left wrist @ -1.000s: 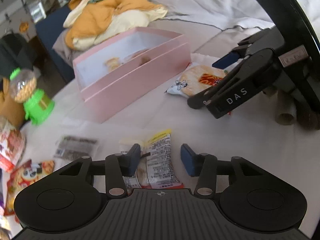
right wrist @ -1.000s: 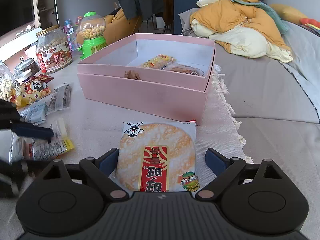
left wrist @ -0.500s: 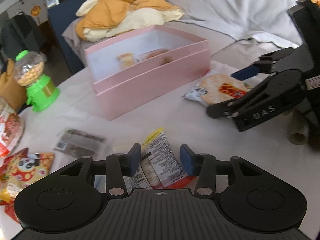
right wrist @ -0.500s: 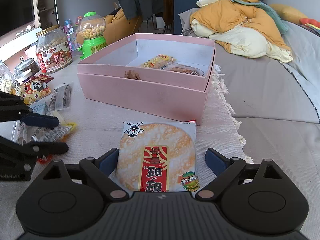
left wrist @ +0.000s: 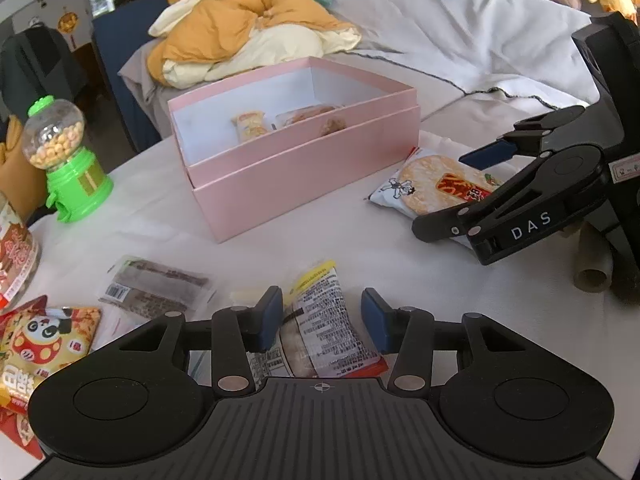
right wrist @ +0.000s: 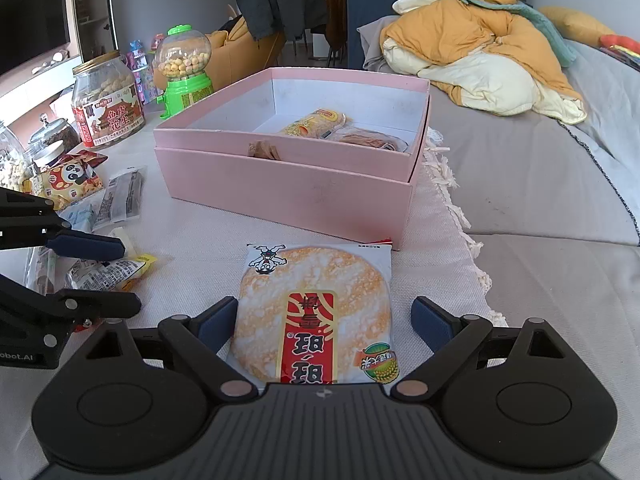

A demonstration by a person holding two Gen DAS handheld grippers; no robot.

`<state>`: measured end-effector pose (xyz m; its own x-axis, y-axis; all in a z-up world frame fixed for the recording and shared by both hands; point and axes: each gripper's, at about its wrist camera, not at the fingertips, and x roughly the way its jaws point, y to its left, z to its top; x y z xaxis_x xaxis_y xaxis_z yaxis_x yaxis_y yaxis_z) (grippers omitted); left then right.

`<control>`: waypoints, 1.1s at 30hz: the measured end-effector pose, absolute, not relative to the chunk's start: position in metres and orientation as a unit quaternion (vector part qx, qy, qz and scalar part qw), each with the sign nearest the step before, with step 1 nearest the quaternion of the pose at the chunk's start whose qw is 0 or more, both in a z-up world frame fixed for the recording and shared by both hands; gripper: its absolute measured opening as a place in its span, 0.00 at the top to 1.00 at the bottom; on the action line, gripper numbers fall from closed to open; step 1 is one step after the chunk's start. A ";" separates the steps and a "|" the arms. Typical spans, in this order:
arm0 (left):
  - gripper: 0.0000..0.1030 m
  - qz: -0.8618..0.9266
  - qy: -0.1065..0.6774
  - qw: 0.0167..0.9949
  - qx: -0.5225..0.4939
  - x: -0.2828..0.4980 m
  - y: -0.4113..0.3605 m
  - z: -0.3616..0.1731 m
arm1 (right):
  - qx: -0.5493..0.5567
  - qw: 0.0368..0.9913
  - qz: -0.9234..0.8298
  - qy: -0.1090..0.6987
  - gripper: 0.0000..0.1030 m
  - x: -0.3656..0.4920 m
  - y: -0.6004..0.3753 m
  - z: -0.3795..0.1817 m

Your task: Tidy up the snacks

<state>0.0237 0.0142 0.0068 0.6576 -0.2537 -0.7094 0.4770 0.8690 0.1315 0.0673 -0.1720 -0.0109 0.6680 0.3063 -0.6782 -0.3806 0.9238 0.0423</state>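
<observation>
While my left gripper (left wrist: 322, 320) clamps a printed packet (left wrist: 320, 328), my right gripper (right wrist: 324, 320), marked "DAS", gapes around a rice cracker (right wrist: 316, 312).

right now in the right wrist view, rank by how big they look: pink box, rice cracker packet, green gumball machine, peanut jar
1. pink box
2. rice cracker packet, though it lies nearest the camera, which inflates it
3. peanut jar and green gumball machine: these look alike, so I won't rank them
</observation>
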 end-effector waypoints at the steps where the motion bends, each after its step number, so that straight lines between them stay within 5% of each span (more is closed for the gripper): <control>1: 0.51 -0.204 0.365 0.894 0.159 0.024 0.014 0.009 | -0.051 0.912 0.188 0.361 0.09 0.067 -0.172 -0.011; 15: 0.52 -0.143 0.406 0.902 0.043 0.014 0.047 0.025 | -0.050 0.912 0.189 0.361 0.09 0.067 -0.172 -0.011; 33: 0.38 -0.149 0.407 0.898 0.073 0.042 -0.006 0.008 | -0.055 0.912 0.187 0.362 0.08 0.068 -0.171 -0.012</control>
